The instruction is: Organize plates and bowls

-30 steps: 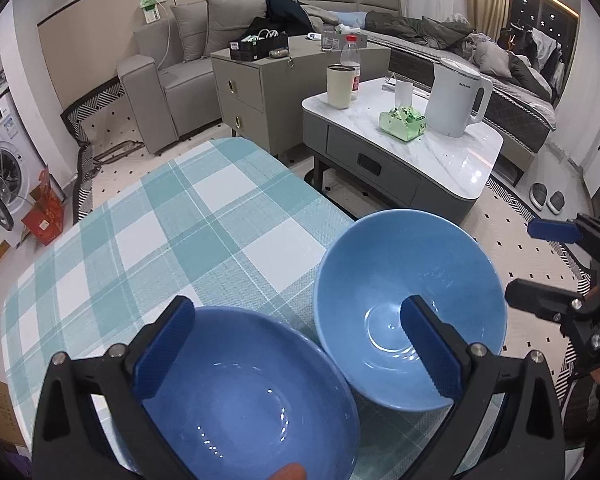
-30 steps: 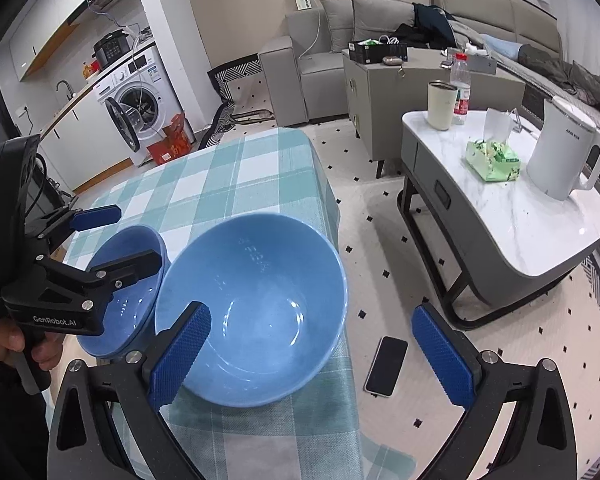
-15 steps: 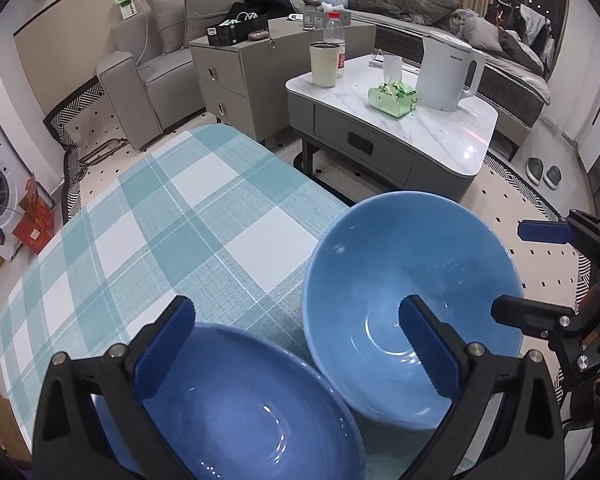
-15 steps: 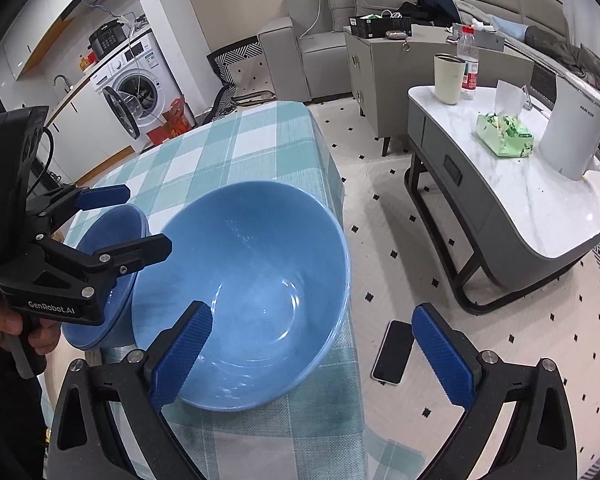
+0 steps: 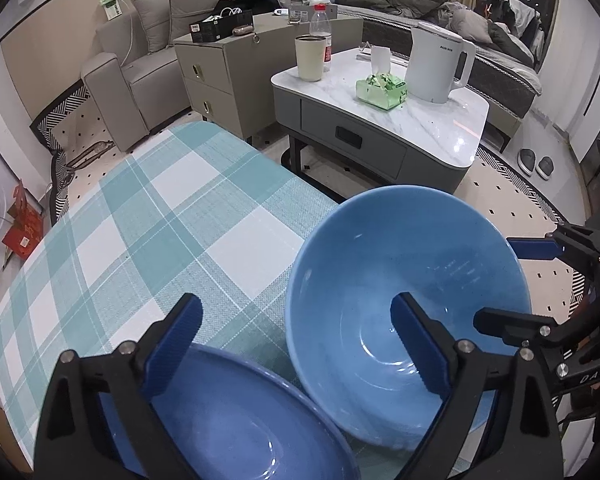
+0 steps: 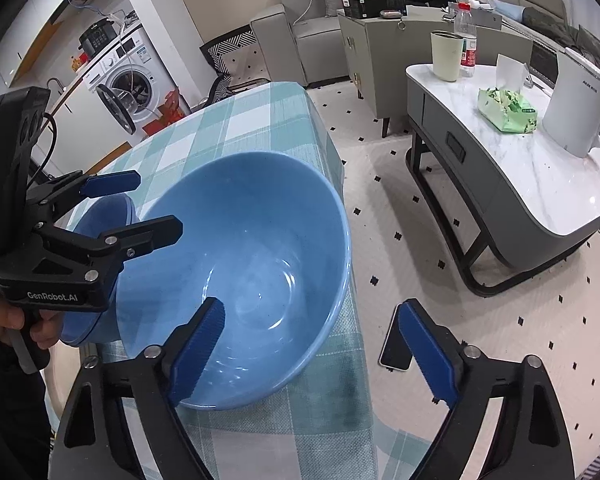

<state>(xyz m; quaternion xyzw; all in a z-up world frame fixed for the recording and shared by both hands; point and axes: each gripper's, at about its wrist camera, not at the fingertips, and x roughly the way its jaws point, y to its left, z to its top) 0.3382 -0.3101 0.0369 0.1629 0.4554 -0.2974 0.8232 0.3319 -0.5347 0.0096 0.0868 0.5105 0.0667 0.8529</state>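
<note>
Two blue bowls stand side by side on the checked teal tablecloth (image 5: pixel 160 220): a large light blue bowl (image 5: pixel 404 308) (image 6: pixel 252 272) and a smaller, darker blue bowl (image 5: pixel 236 420) (image 6: pixel 100 216). My left gripper (image 5: pixel 296 344) (image 6: pixel 156 204) hovers where they meet, one finger over the small bowl, the other inside the large bowl; its jaws are closing and press on nothing. My right gripper (image 6: pixel 312 352) (image 5: pixel 496 284) straddles the large bowl's near right rim, one pad inside, the other outside past the table edge. Its jaws are closing too, with no pad touching.
The large bowl sits close to the table's right edge. A phone (image 6: pixel 396 344) lies on the floor below. A marble coffee table (image 5: pixel 420 120) holds a white kettle (image 5: pixel 436 64), tissues and a cup. A hand (image 6: pixel 4 320) holds the left gripper.
Both grippers have sunk closer to the bowls, which now look larger. Both pairs of jaws have narrowed a little. The bowls have not moved.
</note>
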